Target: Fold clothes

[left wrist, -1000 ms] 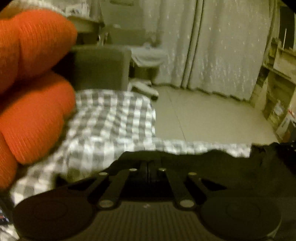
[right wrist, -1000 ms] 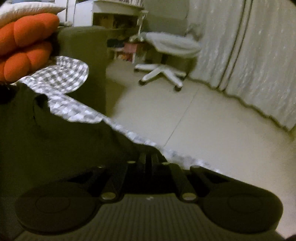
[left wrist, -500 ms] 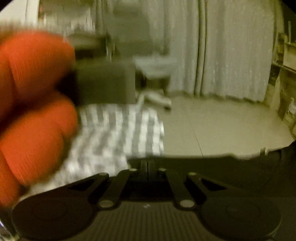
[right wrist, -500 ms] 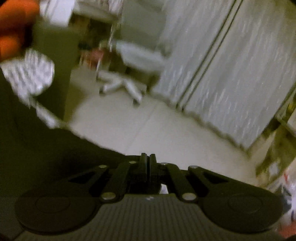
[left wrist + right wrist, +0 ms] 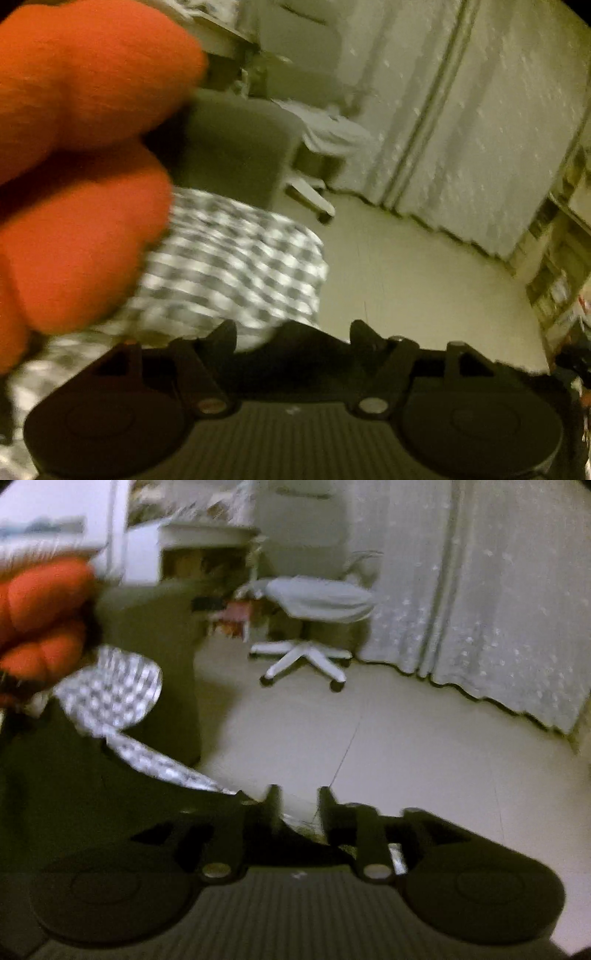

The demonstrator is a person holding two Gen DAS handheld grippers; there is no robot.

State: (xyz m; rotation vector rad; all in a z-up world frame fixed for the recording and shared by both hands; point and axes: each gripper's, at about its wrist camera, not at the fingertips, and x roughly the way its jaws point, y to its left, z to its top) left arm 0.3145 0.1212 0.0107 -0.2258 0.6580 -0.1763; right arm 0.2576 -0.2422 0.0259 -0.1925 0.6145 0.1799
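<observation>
Two hand-held grippers showed their jaws apart. On the left hand-held gripper they stood wide, with dark cloth bunched up in the gap, though we could not tell whether they pinched it. On the right hand-held gripper they stood narrowly apart with nothing between them. The dark garment lay on the checked sheet, spreading leftward from the right hand-held gripper and just beneath it, toward the orange cushion. Its long axis was hidden. We judged both hands about equally near its front edge.
</observation>
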